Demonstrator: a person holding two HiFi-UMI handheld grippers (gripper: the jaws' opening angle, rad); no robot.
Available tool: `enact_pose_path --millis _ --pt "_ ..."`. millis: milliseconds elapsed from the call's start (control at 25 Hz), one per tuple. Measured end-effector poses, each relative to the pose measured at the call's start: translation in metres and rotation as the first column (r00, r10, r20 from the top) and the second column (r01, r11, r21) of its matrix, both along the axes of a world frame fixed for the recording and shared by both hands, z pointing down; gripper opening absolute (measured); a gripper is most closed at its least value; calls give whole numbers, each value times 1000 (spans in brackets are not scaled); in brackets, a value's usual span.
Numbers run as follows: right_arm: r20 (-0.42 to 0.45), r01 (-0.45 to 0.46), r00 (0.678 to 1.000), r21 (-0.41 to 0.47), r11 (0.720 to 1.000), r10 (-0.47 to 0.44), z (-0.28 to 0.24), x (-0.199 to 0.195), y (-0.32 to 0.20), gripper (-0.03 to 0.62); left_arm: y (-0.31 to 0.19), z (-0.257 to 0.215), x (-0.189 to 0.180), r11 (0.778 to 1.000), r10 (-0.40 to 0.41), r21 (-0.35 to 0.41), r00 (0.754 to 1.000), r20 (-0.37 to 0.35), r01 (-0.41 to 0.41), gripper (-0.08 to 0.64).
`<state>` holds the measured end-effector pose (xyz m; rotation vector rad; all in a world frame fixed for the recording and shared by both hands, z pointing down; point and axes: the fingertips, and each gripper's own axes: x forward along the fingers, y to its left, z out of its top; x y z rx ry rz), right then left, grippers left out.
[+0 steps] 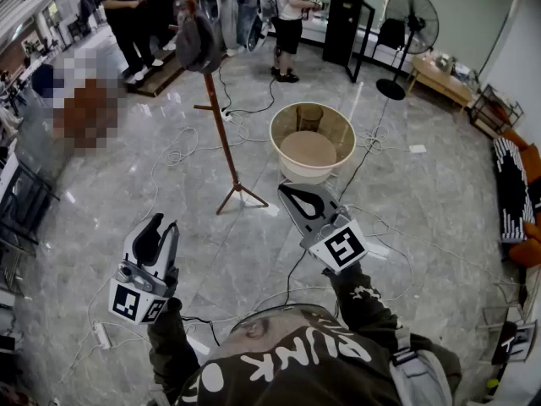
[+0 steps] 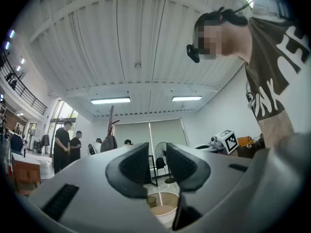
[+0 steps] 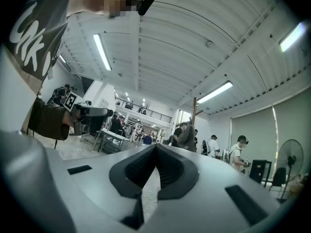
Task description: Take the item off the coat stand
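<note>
On seemingly marble floor (image 1: 110, 227), coat stand (image 1: 224, 134)

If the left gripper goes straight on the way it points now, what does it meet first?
Nothing close. The left gripper, jaws apart, points across open floor. The beige tub shows low between its jaws, the standing fan far behind. It would likely pass over the tub; depth is unclear.

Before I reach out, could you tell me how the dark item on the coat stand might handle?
The dark item hangs slumped, so it is probably soft and floppy. The coat stand is thin on small splayed feet; a sideways tug might tip it.
</note>
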<state>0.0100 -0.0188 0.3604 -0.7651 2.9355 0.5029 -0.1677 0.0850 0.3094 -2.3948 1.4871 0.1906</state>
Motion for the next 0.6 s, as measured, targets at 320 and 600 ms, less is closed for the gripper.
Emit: enact_pose_path --millis 320,600 --pt "-3 2 1000 2 1000 -2 -1 1 2 9 4 0 -1 1000 -11 -1 1000 -4 11 114" --pt "-6 4 1000 -29 1000 -5 8 0 -2 10 6 3 -1 1000 -20 -2 1000 0 20 114"
